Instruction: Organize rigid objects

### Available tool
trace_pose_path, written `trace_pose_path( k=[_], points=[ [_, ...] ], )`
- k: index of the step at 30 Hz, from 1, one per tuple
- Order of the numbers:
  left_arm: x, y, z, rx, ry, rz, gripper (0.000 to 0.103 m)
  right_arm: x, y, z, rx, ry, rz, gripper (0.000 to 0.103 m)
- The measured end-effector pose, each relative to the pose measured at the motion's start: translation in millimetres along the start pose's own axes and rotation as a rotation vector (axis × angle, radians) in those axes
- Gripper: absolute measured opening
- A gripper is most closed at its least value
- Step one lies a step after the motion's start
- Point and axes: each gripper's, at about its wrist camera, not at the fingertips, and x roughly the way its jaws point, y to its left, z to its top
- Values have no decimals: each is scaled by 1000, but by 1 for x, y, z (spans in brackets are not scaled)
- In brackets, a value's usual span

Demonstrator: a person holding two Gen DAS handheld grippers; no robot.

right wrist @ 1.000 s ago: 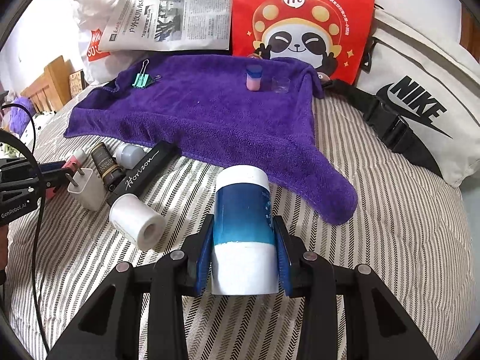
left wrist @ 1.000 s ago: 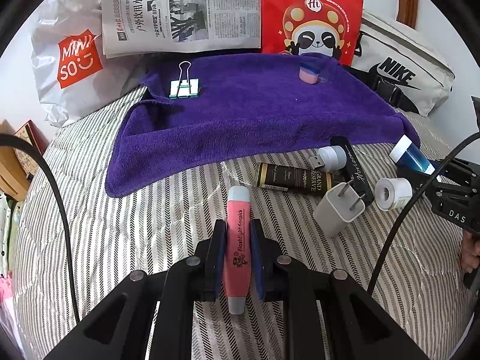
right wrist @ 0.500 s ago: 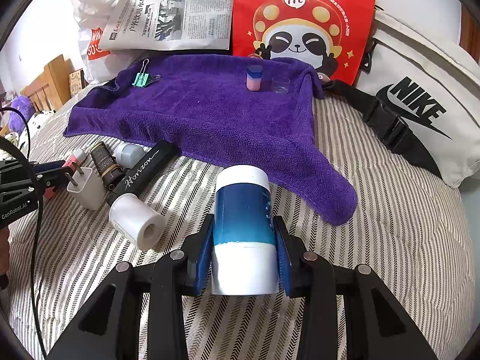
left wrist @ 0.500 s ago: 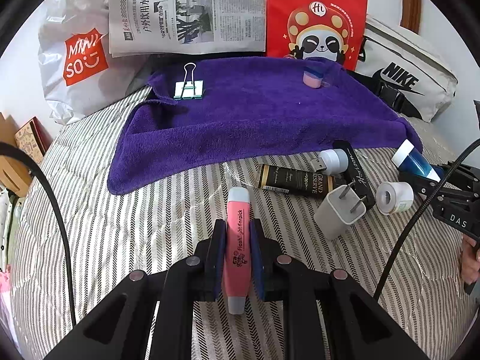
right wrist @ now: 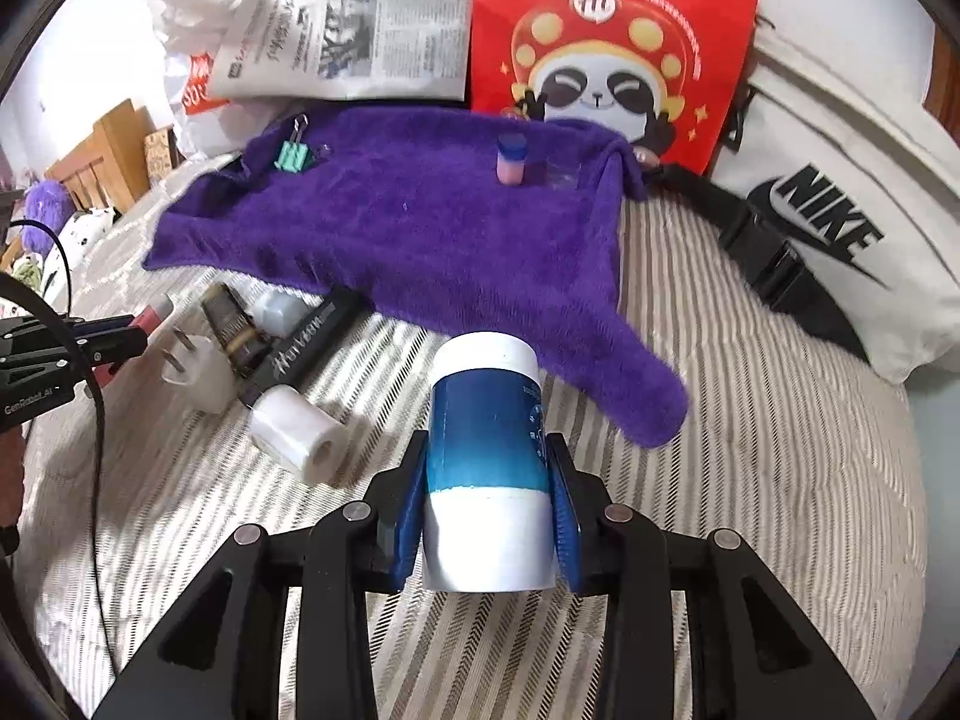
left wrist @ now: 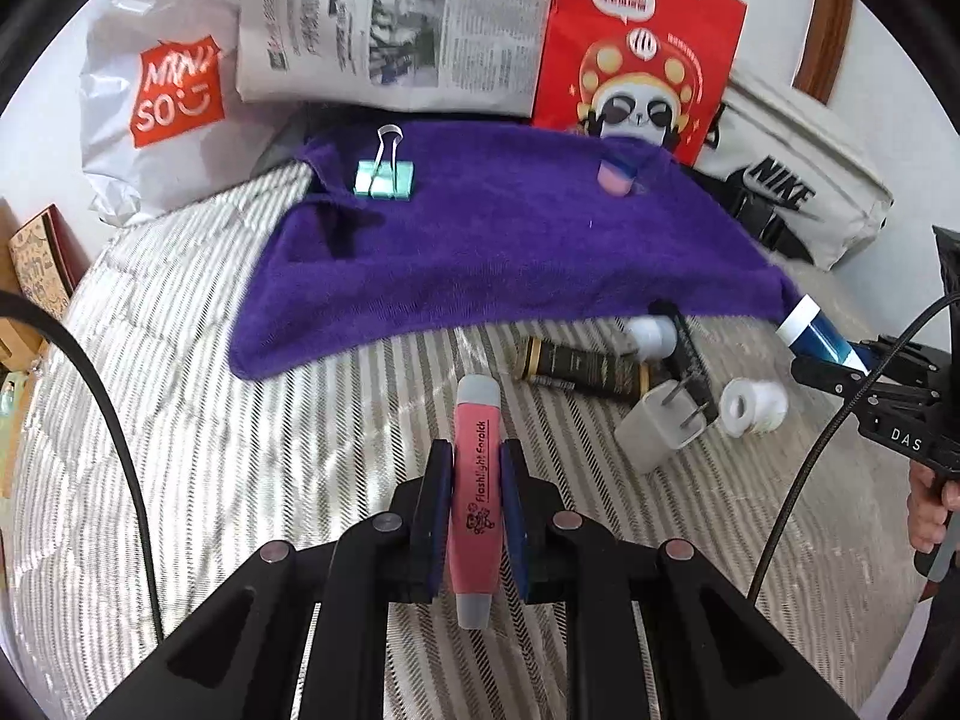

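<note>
Black claw [left wrist: 474, 516] (blue pads [left wrist: 437, 510]).

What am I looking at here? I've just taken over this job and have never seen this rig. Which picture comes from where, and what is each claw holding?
There is no robot: a person holds a two-finger claw in each hand, with a fisheye camera on each looking along its fingers. The left claw is shut on a pink flashlight pen; the right claw is shut on a blue and white bottle. Both hang over a striped bed cover. On the purple towel stand a green binder clip and a small pink jar. Beside the towel lie a white plug, a dark tube and a white roll.
</note>
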Motion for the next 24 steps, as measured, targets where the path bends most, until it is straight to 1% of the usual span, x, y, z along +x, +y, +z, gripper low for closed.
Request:
trace_pose_path(
  k=[4, 8, 13, 15, 18, 22, 24],
  points=[
    [-16, 4, 14, 0, -27, -10, 16, -18, 2, 15, -13, -30, 15, 36],
    [-23, 11, 44, 7, -55, -17, 16, -25, 3, 42, -14, -67, 19, 36],
    [-26, 21, 94, 13, -88, -21, 16, -14, 0, 86, 2, -95, 21, 36],
    [-27, 22, 114, 29, -105, -21, 16, -6, -5, 105, 13, -92, 28, 36],
    [-25, 20, 142, 51, -123, -32, 16, 7, -14, 129, 29, -89, 15, 36],
    [-9, 18, 167, 64, -126, -38, 16, 25, -27, 152, 45, -81, -13, 36],
    [-2, 20, 174, 63, -127, -46, 16, 28, -35, 159, 60, -89, -23, 36]
  ],
)
